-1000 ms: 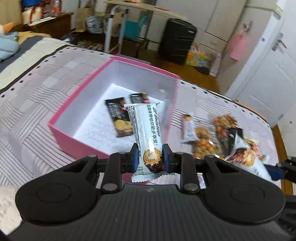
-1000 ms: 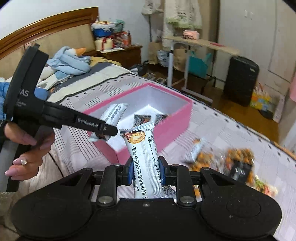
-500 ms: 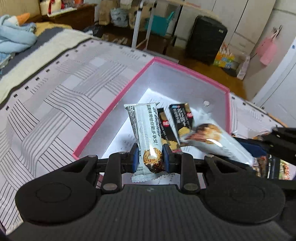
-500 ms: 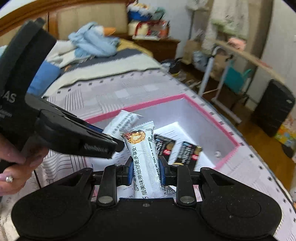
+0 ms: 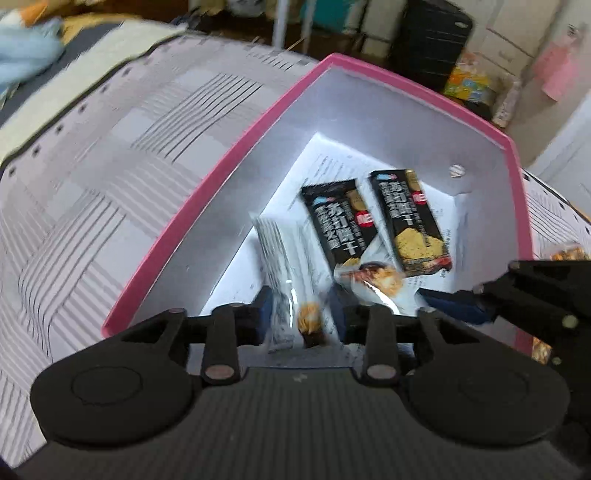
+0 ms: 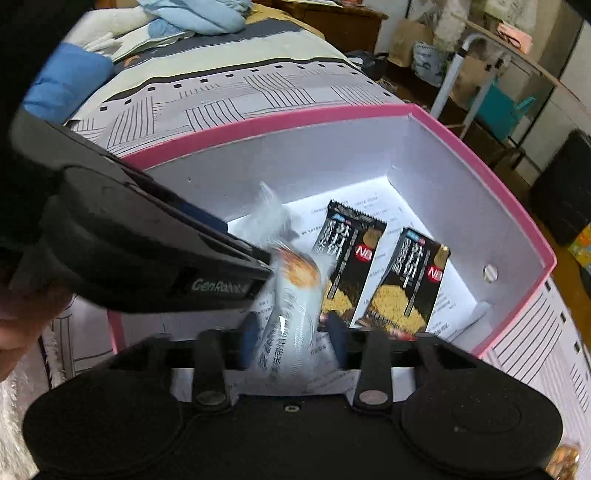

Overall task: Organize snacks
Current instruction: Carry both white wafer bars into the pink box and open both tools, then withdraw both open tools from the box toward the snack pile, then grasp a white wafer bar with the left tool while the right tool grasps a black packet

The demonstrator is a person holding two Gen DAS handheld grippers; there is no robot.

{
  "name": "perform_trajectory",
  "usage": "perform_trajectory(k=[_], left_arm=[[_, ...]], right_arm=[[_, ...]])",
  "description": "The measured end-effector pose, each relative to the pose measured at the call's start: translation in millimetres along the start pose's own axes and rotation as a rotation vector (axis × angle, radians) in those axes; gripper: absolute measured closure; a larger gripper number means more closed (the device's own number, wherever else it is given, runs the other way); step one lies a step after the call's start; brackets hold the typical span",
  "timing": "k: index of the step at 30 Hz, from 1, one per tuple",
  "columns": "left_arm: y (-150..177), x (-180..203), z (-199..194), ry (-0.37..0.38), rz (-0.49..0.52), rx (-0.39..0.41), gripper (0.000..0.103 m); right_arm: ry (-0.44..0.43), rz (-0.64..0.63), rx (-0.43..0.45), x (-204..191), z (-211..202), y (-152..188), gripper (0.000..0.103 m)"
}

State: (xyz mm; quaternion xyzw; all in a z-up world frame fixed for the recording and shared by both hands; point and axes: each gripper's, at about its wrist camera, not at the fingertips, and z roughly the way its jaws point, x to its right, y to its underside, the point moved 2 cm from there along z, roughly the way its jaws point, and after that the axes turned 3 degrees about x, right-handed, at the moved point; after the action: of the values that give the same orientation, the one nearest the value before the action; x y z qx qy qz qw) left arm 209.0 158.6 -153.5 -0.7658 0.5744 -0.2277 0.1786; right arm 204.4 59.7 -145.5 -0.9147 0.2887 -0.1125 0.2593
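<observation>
- Left gripper (image 5: 301, 319) is over the near-left part of the pink box (image 5: 207, 210). Jaws spread apart, wider than the white snack packet (image 5: 286, 288) between them. Packet is motion-blurred; can't tell if either pad touches it.
- Right gripper (image 6: 291, 334) is over the same box, just beside the left one. Jaws also parted, with a second white packet (image 6: 291, 321) between them, blurred too. Looks loose, not pinched.
- In the left view the right gripper's tool comes in from the right edge, and its white packet (image 5: 373, 280) sits next to the left one's packet.
- In the right view the left gripper's body (image 6: 147, 258) crosses in from the left, with a bit of the person's hand (image 6: 22, 325) behind it.
- Two black cracker packets (image 6: 349, 258) (image 6: 406, 284) lie flat, side by side on the box floor toward its far side. Printed faces up, and they also show in the left view.
- Box inside is white with printed paper on the bottom; rim and outer walls are pink.
- Box sits on a bed with a grey striped bedspread (image 5: 92, 155).
- More snacks (image 5: 565, 254) lie on the bedspread outside the box, on its right side, mostly cut off.
- Blue clothes (image 6: 199, 14) are piled at the head of the bed.
- Black suitcase (image 5: 432, 40) stands on the floor past the bed.
</observation>
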Motion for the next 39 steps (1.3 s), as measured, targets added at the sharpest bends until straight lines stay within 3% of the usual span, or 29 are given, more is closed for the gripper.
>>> perform_trajectory(k=[6,13,18,25,32,39], left_arm=[[1,-6,-16,0.024,0.020,0.041,0.054],[2,-2,-62,0.111,0.053,0.066,0.054],[6,16,-101,0.186,0.112,0.079,0.054],[12,50,-151,0.268,0.185,0.150,0.054],[22,93,-152,0.330,0.232,0.125,0.056],[32,130,-140,0.354,0.270,0.110,0.058]], right_arm=[[0.025,0.094,0.112,8,-38,10,0.043],[0.065,0.285,0.324,15,-135,42,0.042],[0.119,0.429,0.423,28,-189,71,0.041],[0.311,0.572,0.421,42,-233,118,0.037],[0.472,0.571,0.414,42,-256,150,0.035],[0.509,0.575,0.394,47,-256,181,0.035]])
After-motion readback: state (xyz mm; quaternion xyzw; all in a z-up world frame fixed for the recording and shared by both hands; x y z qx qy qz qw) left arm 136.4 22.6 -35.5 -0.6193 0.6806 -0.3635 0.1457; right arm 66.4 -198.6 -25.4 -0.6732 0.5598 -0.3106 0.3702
